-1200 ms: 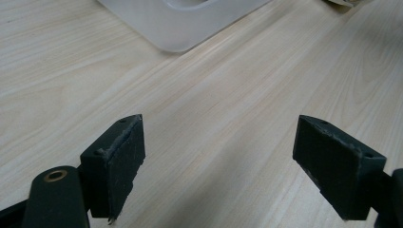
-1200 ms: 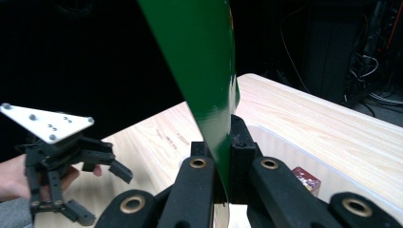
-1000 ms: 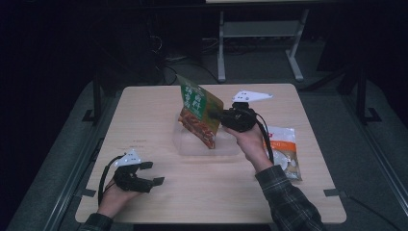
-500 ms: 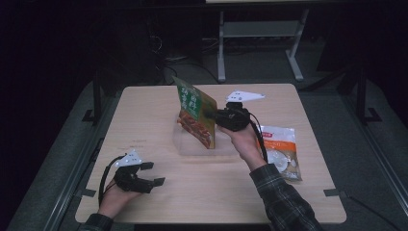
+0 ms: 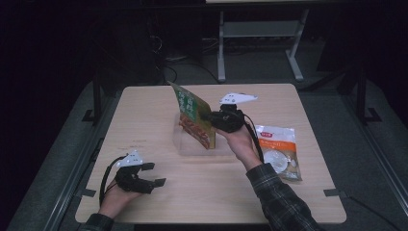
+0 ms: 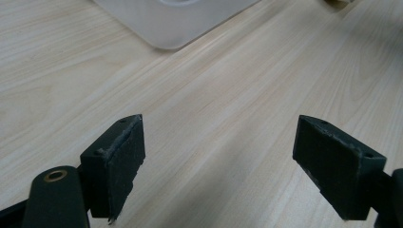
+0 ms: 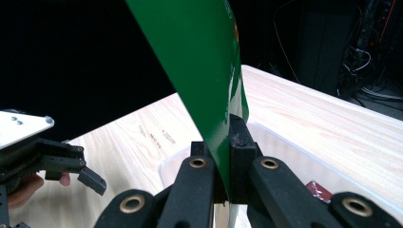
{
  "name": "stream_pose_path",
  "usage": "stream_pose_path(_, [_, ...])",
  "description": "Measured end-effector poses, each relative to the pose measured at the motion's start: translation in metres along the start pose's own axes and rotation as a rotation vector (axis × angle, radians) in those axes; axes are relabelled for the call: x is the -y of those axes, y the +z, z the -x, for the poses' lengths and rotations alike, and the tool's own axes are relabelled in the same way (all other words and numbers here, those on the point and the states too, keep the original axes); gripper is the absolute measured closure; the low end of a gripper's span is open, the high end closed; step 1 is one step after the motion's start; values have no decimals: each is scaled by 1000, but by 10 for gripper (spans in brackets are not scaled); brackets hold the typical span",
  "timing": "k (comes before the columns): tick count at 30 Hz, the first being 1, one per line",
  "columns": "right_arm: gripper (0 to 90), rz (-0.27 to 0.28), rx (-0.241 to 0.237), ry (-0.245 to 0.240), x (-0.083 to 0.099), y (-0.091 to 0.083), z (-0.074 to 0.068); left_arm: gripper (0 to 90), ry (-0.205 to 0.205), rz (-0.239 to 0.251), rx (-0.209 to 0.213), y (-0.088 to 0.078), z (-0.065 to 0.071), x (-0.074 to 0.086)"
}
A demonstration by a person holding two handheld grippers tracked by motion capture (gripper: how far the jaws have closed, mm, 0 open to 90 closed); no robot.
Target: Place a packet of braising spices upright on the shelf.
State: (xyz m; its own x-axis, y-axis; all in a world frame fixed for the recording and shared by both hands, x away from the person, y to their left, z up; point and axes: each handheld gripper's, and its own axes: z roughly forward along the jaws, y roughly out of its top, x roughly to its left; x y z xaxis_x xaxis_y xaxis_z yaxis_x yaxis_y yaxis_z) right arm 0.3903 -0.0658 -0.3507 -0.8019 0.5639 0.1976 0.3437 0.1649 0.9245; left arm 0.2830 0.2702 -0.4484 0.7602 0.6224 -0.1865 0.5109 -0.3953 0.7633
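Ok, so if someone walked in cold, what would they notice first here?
Probably the green packet, pinched in the right tongs and held tilted over the clear tray mid-table. Next, the left tongs resting open near the front left corner, and a white-and-orange pouch lying flat at the right.

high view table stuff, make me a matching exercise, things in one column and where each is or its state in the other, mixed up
Things:
1. green pouch
2. white packet
3. left gripper
4. clear tray

Places or states:
A. jaws open, low over the near left of the table
B. lying flat, right of the right hand
C. pinched in the right gripper, tilted
D. on the table under the held item

Pairs: 1-C, 2-B, 3-A, 4-D
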Motion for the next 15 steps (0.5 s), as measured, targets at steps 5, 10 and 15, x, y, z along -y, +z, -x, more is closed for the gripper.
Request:
stream_pose_path(5, [895,-8,4,3,4,5,1,174,10,-7,-1,1,0,0])
stream_pose_path(10, [893,-12,1,11,7,8,3,174,11,-9,-2,2,0,0])
stream_pose_path(15, [890,-22,-4,21,10,10,4,175,1,-17,1,3,1,1])
